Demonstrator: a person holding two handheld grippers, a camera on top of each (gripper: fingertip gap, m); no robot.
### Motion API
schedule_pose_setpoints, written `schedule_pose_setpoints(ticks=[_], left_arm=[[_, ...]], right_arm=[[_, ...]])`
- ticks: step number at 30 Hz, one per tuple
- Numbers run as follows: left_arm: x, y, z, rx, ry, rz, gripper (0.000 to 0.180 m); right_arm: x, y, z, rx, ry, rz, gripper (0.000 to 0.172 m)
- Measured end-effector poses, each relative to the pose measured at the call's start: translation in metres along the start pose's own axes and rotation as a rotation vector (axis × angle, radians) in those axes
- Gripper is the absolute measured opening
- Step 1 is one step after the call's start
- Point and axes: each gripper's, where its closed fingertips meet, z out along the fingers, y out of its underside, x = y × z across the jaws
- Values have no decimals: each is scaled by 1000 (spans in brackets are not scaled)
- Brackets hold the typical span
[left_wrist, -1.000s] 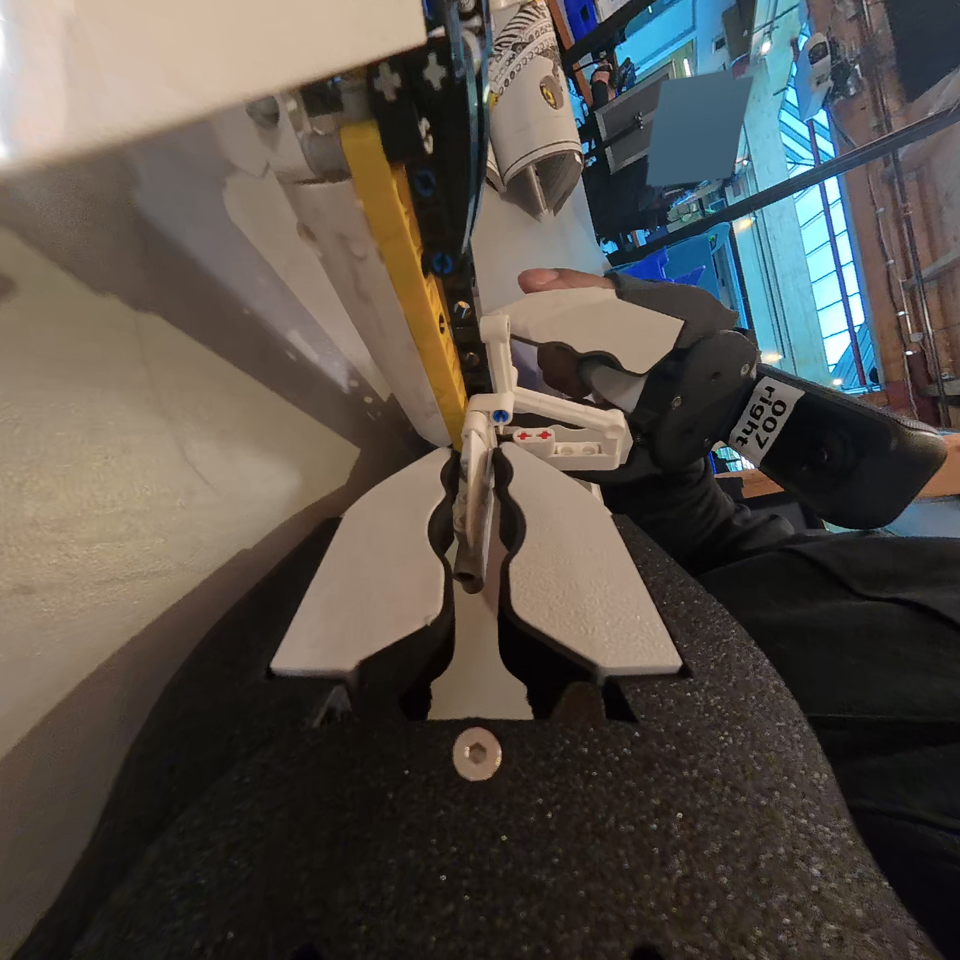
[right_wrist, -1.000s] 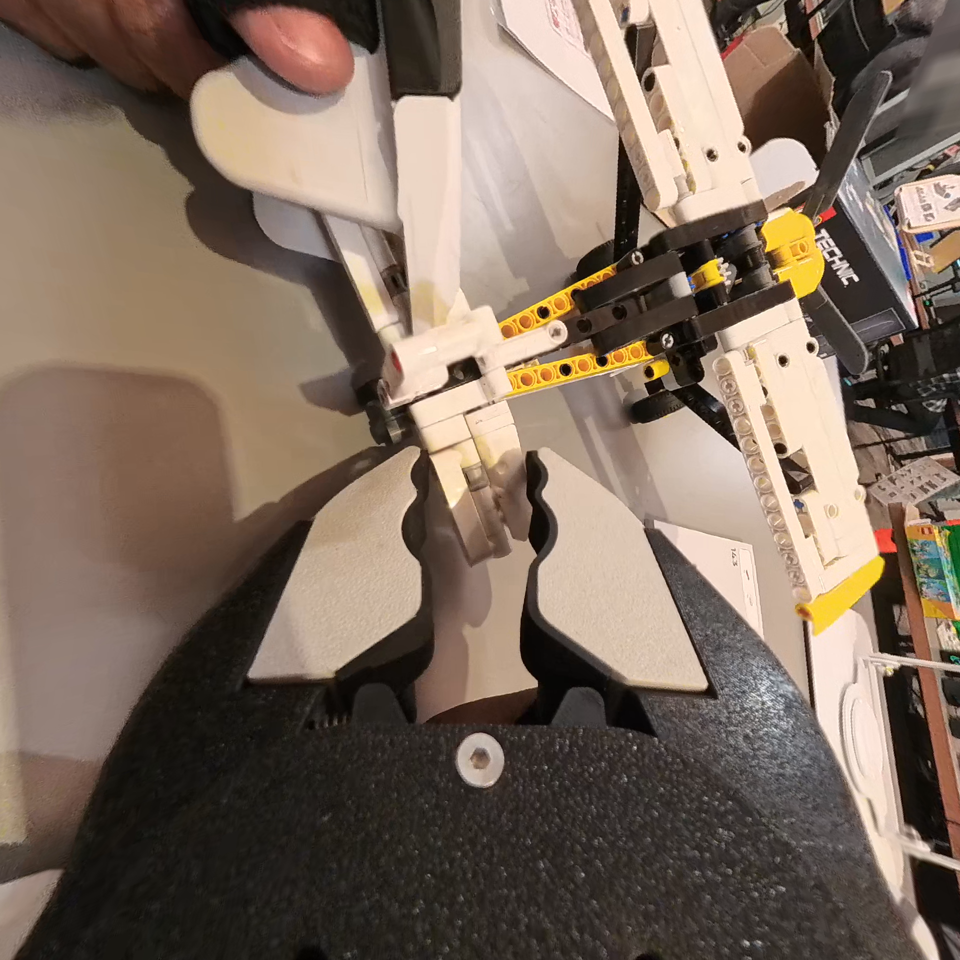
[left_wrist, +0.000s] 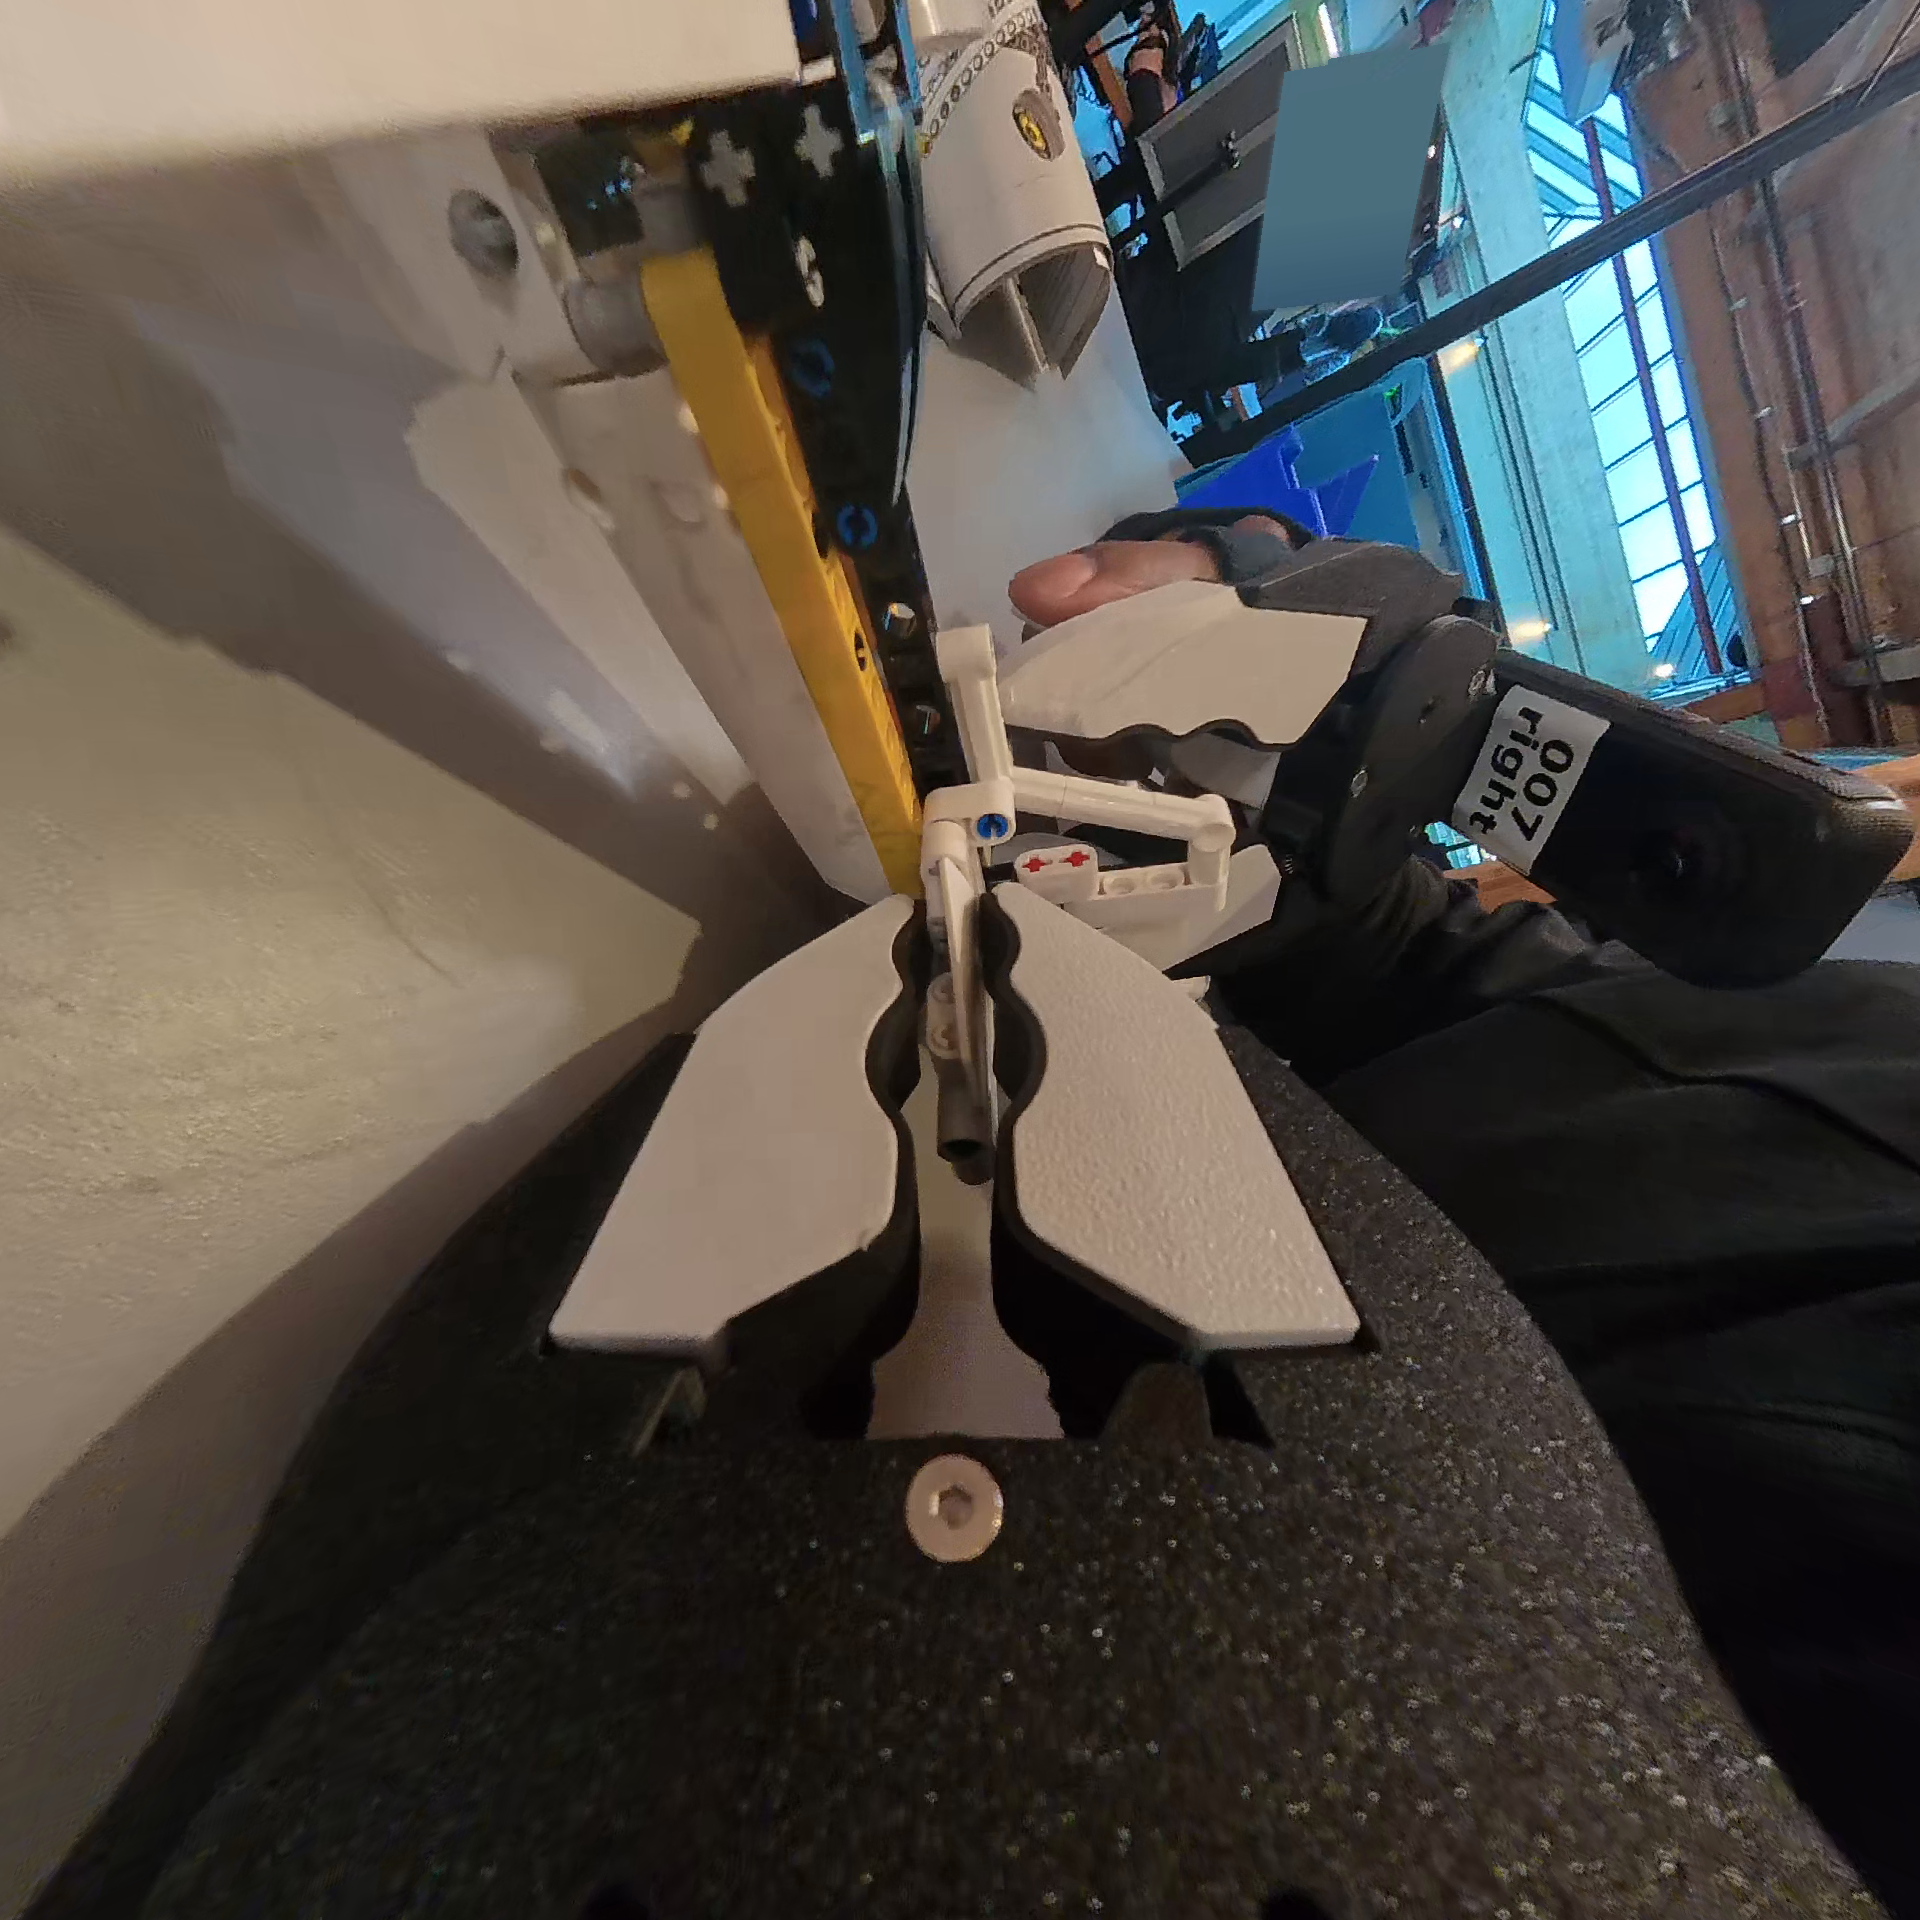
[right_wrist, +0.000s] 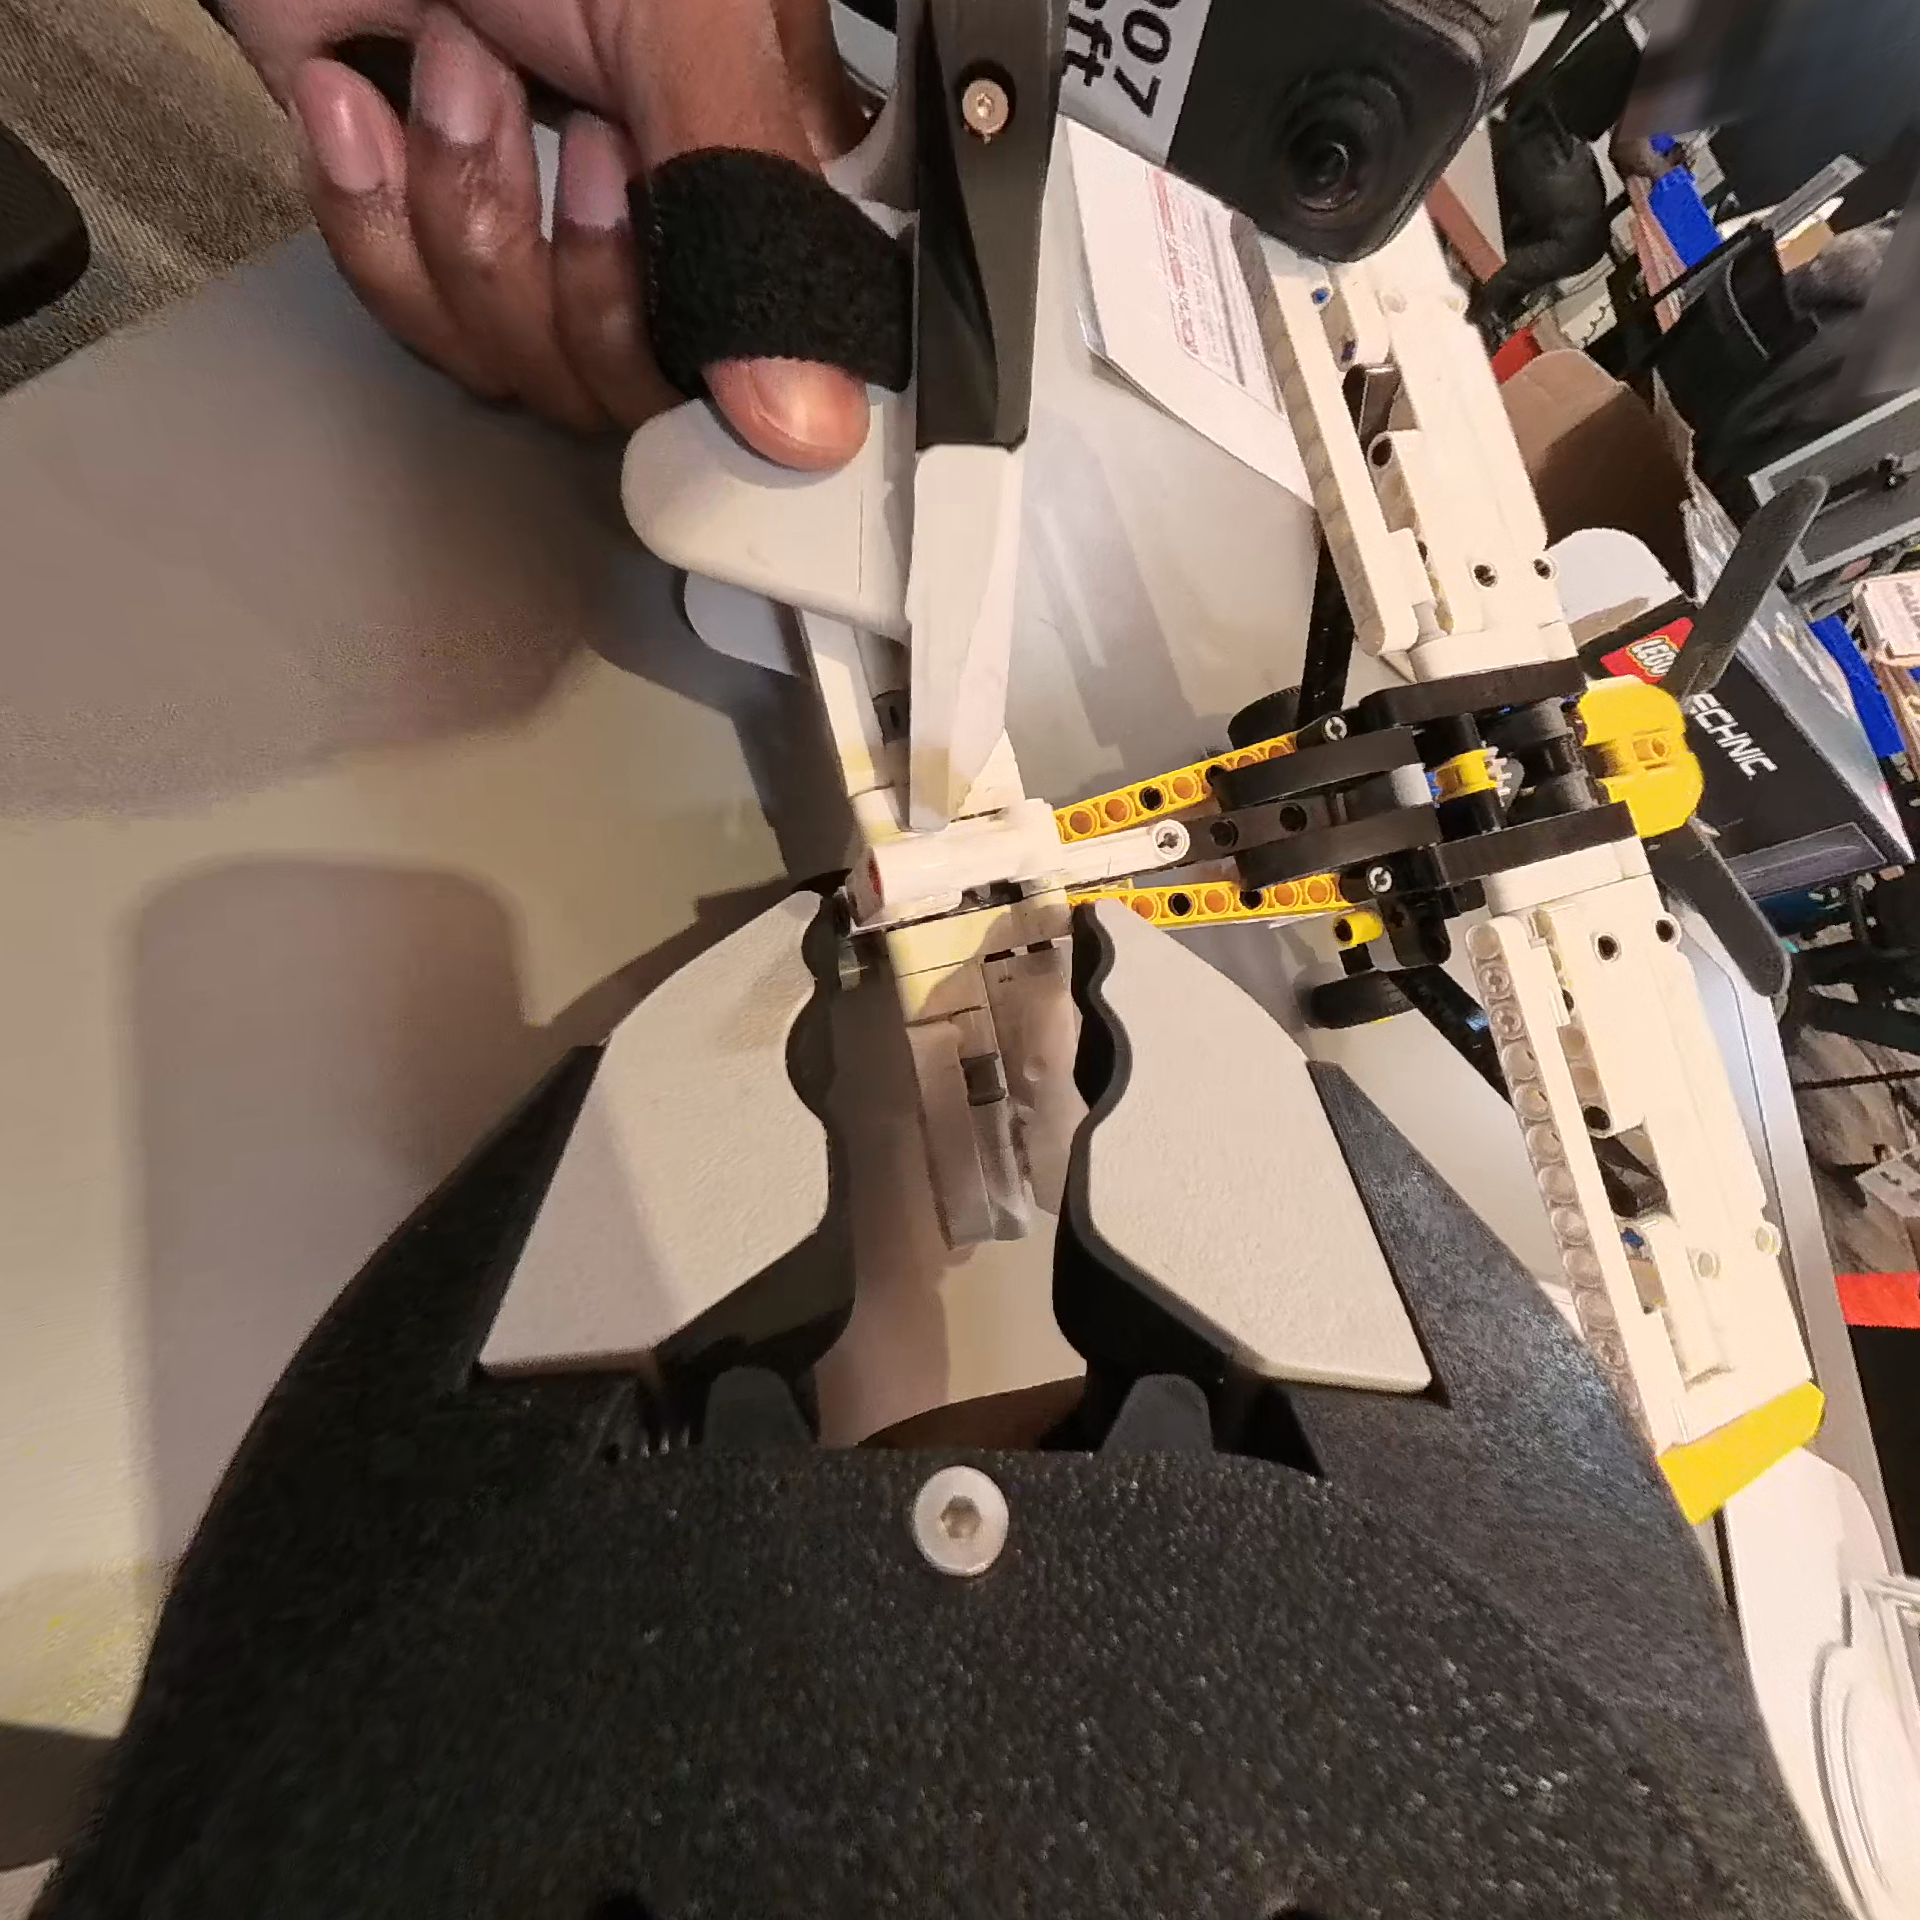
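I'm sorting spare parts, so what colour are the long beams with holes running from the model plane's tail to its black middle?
Yellow beams, clearest in the right wrist view.

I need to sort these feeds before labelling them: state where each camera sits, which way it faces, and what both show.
Left wrist view: sits on the left gripper, looking along its fingers shut on a thin white tail piece of the brick plane model; the right gripper and a gloved hand show beyond.
Right wrist view: sits on the right gripper, looking down over the table at the model; its fingers flank a white tail section; a hand holds the left gripper.
Shared: the model's tail and both grippers.
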Motion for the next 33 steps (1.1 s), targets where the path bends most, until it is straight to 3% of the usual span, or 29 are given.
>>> schedule_pose_setpoints(ticks=[15,33], left_arm=[[-7,-7,3,-78,10,37,12],[-7,-7,4,-93,5,78,20]], right_arm=[[9,6,10,18,127,0,44],[10,8,9,17,104,31,44]])
